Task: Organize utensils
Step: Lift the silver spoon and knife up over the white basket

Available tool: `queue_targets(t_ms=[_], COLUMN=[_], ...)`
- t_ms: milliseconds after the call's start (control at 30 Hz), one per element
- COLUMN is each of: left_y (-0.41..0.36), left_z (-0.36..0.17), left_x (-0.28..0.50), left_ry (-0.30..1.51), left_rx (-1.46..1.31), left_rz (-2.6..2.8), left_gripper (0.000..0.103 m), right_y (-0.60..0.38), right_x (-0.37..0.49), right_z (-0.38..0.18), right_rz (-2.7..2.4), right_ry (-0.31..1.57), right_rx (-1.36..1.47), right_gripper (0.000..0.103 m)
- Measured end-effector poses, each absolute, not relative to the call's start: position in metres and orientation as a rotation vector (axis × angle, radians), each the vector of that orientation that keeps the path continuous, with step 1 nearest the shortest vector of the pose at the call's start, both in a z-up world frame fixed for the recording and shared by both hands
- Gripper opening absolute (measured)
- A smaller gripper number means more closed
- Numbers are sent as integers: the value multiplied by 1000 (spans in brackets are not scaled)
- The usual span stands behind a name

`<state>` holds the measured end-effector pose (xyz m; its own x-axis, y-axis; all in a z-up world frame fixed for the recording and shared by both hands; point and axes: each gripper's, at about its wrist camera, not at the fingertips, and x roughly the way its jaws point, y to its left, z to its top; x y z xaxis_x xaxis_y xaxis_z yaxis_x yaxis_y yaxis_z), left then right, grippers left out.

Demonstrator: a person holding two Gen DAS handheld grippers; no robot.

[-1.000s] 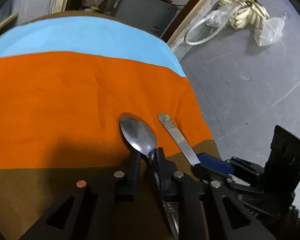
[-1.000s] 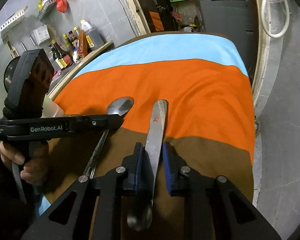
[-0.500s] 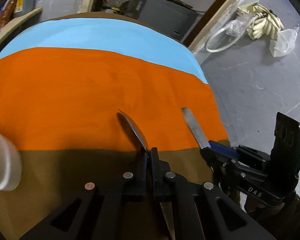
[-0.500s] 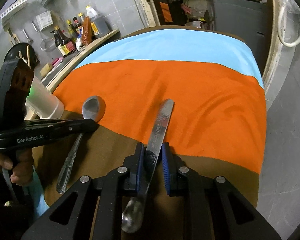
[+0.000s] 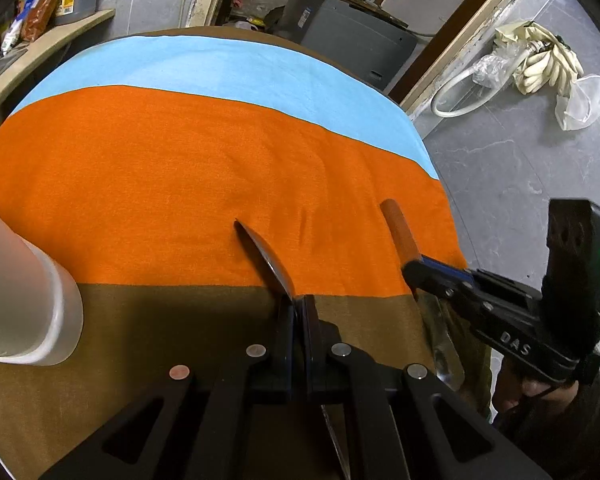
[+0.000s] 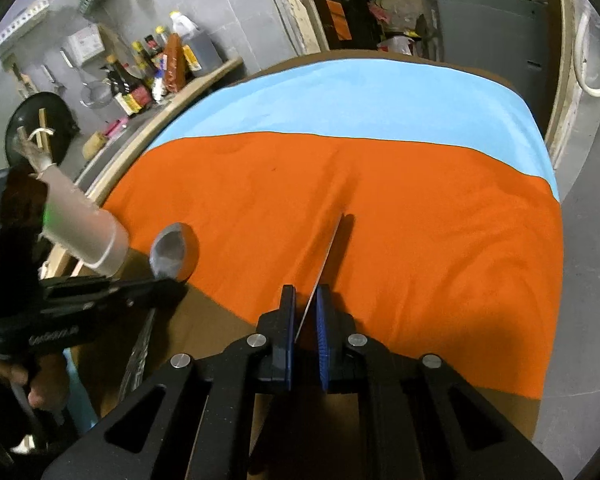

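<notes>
Orange, blue and brown bands of cloth [image 5: 188, 168] fill your left wrist view. Your left gripper [image 5: 298, 316] is clamped tight on a spoon [image 5: 266, 256], just behind the bowl, which juts forward edge-on over the seam between orange and brown. A pale cup [image 5: 24, 296] stands at the left edge of the cloth. To the right, your right gripper [image 5: 428, 276] carries a second utensil [image 5: 398, 228], its handle end pointing forward above the orange band.

From the right wrist view, your right gripper [image 6: 306, 320] has that second utensil [image 6: 326, 256] between its blue pads [image 6: 323, 332], turned edge-on so it shows as a thin line; the jaws are closing on it. At the left, your left gripper [image 6: 168, 284] holds the spoon [image 6: 168, 250], bowl facing the camera, just beside the cup [image 6: 86, 236]. Your hand [image 6: 40, 384] grips the left tool's handle below.
</notes>
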<state>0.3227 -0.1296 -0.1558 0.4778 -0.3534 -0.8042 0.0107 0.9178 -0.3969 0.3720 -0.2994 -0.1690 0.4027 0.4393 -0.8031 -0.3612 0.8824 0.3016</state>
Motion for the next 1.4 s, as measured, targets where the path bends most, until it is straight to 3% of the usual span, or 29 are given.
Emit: queue_targets(t_ms=[333, 467, 667, 1033, 1400], left_y=[-132, -134, -133, -109, -52], left_z=[-158, -155, -141, -74, 3], left_x=[332, 330, 306, 246, 219], left_ry=[1113, 1121, 1082, 867, 632], left_rx=[-353, -334, -339, -271, -233], left_rz=[-244, -244, -305, -360, -414], left_gripper=[6, 4, 3, 3, 3], right_y=[-294, -299, -310, -292, -257], right_x=[376, 365, 317, 254, 218], right_z=[-178, -177, -155, -89, -14], right_rz=[411, 406, 420, 343, 306], right_ry=[1130, 1113, 975, 730, 610], right_rx=[128, 192, 329, 327, 259], right_gripper=[8, 2, 1, 1, 1])
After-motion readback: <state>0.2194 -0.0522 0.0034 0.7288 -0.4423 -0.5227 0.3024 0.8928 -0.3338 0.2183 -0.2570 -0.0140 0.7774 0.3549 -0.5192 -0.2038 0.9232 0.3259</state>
